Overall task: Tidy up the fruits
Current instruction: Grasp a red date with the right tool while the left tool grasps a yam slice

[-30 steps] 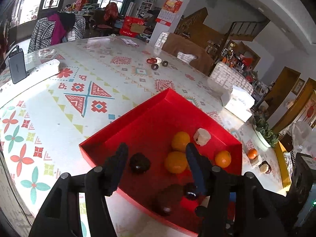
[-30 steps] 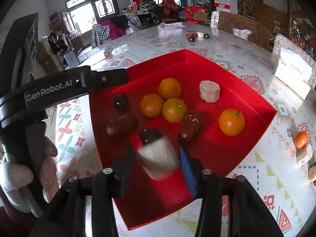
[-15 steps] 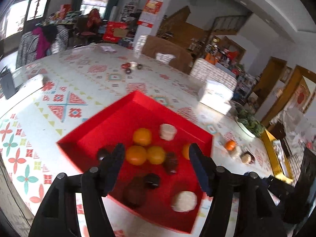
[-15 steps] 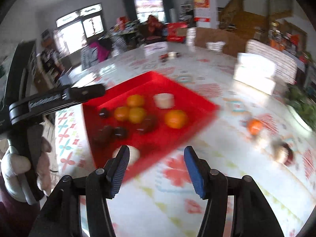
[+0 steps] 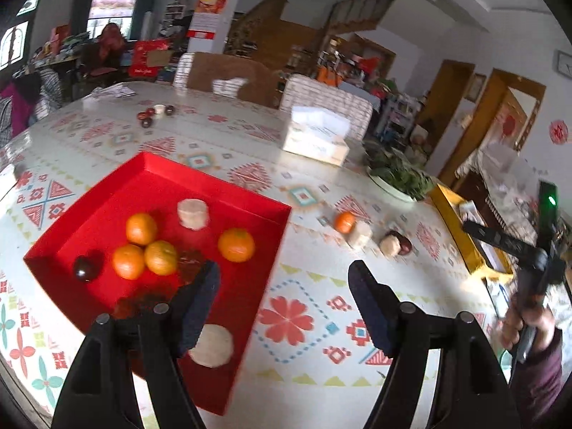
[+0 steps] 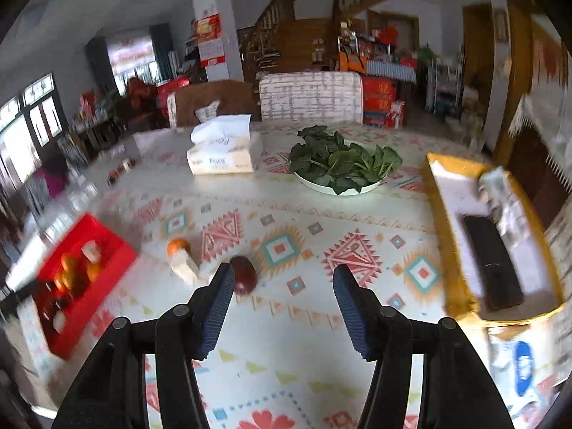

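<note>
While both grippers hang over the patterned table, state as follows:

left gripper: jaws spread wide, have just been opening further, nothing between them. Its left finger overlaps the red tray in view; the right finger is over bare tablecloth.
right gripper: jaws parted, opened a bit within the last second, nothing between the pads. Also seen at the far right of the left wrist view, in the person's hand.
red tray: on the table, at the left in both views.
tray contents: four oranges, three bunched and one apart; a pale round chunk at the back; another pale chunk at the near edge; a dark round fruit at the left; some dark reddish pieces by the left finger, too blurred to identify.
loose fruit: small orange touching a pale chunk; dark red fruit just beside the right gripper's left finger, and whether they touch is unclear. All outside the tray, to its right.
far group: a few small dark and pale items well apart at the table's far side.
other items: tissue box; plate of green leaves; yellow tray at the right edge holding a dark flat object.
blur: right wrist view smeared at the left, so tray detail there is poor.
</note>
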### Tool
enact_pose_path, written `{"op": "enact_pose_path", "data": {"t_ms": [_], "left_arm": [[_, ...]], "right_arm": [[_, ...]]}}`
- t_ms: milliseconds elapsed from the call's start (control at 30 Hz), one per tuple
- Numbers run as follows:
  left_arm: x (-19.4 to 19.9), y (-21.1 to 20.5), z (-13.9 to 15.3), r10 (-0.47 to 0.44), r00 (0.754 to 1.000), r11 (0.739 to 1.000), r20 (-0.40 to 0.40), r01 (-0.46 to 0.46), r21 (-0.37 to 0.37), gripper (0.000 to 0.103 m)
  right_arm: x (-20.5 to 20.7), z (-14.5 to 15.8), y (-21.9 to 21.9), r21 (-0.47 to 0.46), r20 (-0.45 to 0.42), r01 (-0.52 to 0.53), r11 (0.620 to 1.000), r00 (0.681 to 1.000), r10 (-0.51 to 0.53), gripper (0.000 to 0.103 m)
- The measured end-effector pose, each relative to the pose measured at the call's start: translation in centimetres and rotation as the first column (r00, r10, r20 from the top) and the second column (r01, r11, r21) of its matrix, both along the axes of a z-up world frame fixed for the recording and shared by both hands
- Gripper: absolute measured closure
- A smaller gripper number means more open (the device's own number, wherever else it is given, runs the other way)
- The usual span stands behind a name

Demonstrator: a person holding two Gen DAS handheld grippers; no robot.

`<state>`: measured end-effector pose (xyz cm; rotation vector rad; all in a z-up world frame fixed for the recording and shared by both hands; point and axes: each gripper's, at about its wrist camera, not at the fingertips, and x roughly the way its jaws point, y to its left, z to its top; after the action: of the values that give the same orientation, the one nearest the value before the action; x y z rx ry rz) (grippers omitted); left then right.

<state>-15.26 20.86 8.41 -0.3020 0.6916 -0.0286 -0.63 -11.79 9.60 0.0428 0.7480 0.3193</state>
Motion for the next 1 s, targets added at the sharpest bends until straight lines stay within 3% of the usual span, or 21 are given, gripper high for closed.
{"op": "enact_pose_path", "data": {"t_ms": [133,467,700,800,1000], "left_arm": [[0.1,-1.0,0.2,-0.012,1.0,1.0,-0.003,0.012,0.021,0.03],[1.3,-2.5,-0.8,-0.021,0.999,0.999,-0.045,0.023,0.047,0.03],[2.2,-4.0,-1.6,-0.071,0.995,0.997,-0.07,0.074,0.037,0.03],[2.4,-4.1,-1.6,-0.074,0.995,0.996,-0.066,0.077,0.041,0.03],[2.7,-4.4,-2.1,-0.071,0.995,0.997,-0.076,0.074,0.037,0.03]], "right_arm": [[2.6,-2.3,1.6,0.07,-0.066,-0.034,0.997,0.997,0.039,0.041],[6.0,-7.4,5.9,0.023,-0.127,-0.061,0.998,0.99,0.064,0.052],[5.3,-8.0,4.8,0.179,-0.204,-0.12,0.976,0.966,0.156,0.052],[4.8,-8.1,4.1,0.284,-0.23,-0.167,0.944,0.944,0.236,0.052],[5.1,-8.0,3.1,0.279,-0.204,-0.088,0.956,0.968,0.148,0.052]]}}
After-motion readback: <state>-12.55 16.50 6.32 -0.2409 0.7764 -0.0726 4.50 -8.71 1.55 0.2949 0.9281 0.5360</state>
